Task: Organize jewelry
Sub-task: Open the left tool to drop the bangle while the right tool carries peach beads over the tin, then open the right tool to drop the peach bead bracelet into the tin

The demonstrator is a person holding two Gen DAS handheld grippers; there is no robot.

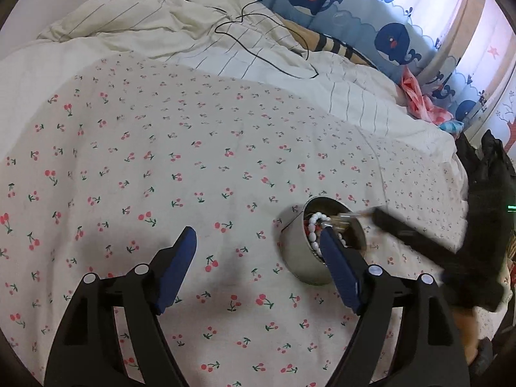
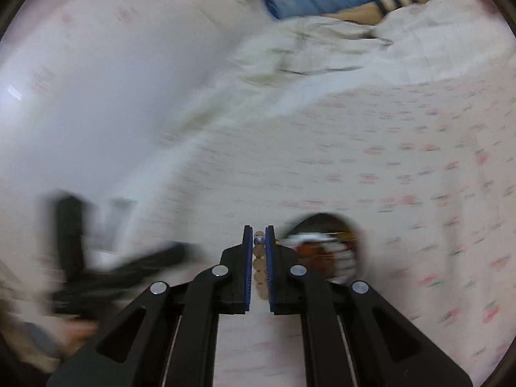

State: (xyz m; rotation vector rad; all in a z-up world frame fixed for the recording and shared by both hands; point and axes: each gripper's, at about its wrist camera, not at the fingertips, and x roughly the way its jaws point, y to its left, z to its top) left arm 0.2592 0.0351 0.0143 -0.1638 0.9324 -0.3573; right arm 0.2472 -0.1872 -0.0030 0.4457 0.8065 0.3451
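- Left wrist view: the left gripper stood spread wide with nothing between its pads, above the cherry-print sheet. The metal bowl sat near right, holding a white bead string.
- Right wrist view, blurred: the right gripper pinched a strand of tan beads; the bowl lay just right of it.

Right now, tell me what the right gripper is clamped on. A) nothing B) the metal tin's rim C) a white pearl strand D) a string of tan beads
D: in the right wrist view the right gripper is shut on a string of tan beads between its blue pads.
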